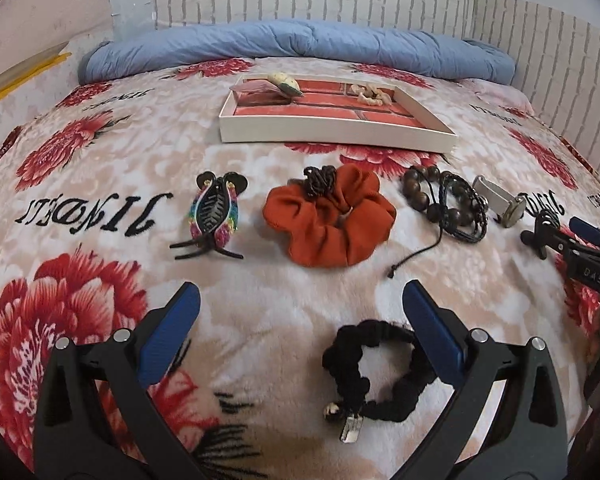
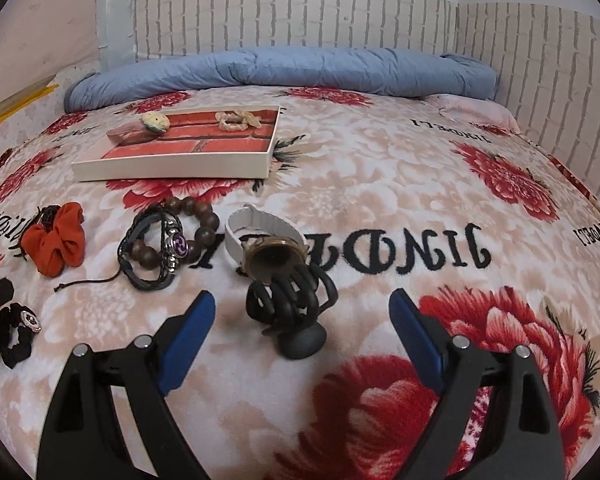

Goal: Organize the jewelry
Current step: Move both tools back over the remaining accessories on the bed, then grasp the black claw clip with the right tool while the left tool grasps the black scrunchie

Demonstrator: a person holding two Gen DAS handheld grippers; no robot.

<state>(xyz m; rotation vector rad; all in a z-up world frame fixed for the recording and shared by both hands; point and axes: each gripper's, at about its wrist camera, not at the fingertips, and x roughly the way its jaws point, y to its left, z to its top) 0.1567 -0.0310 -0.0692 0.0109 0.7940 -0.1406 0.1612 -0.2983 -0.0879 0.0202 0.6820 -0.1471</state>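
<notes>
left gripper (image 1: pixel 300 312) jaws wide apart, empty, straddling black scrunchie (image 1: pixel 374 372) on blanket | right gripper (image 2: pixel 302 320) likewise spread, empty, black claw clip (image 2: pixel 292 300) between fingers | advice: lower, centre, close gently on fabric | far: tray (image 1: pixel 332 132) awaits.

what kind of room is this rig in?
Most likely a bedroom. The accessories lie on a bed with a plush floral blanket, a rolled blue quilt sits at the far end, and brick-pattern wallpaper covers the wall behind it.
</notes>
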